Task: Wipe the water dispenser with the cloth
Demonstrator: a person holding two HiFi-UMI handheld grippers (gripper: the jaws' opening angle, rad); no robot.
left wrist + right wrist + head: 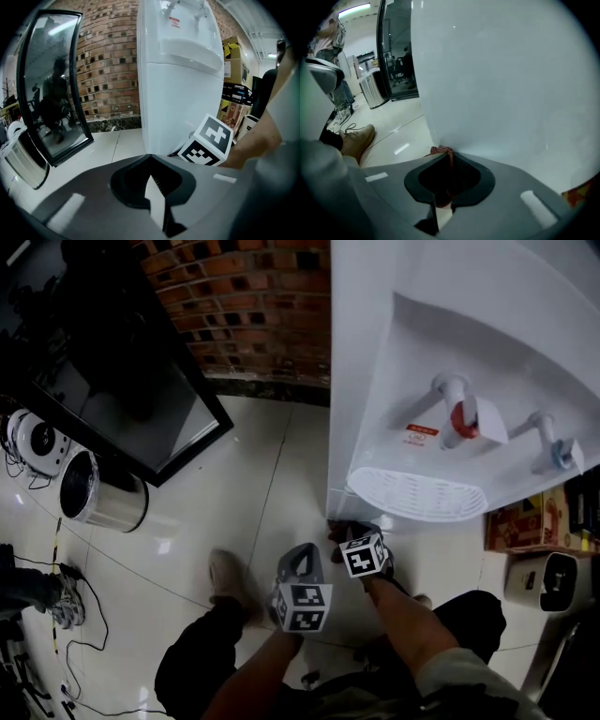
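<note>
Right tongs [449, 158] are clamping the reddish cloth [440, 151], pressing it against the water dispenser [501, 84] at its bottom front corner, just above the floor [389, 136] | left tongs [149, 157] are hanging closed and empty beside them | step: wiping the lowest panel | next: probably calling for a firm sideways stroke.

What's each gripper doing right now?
Left gripper: closed, empty.
Right gripper: closed on the cloth, against the water dispenser.
</note>
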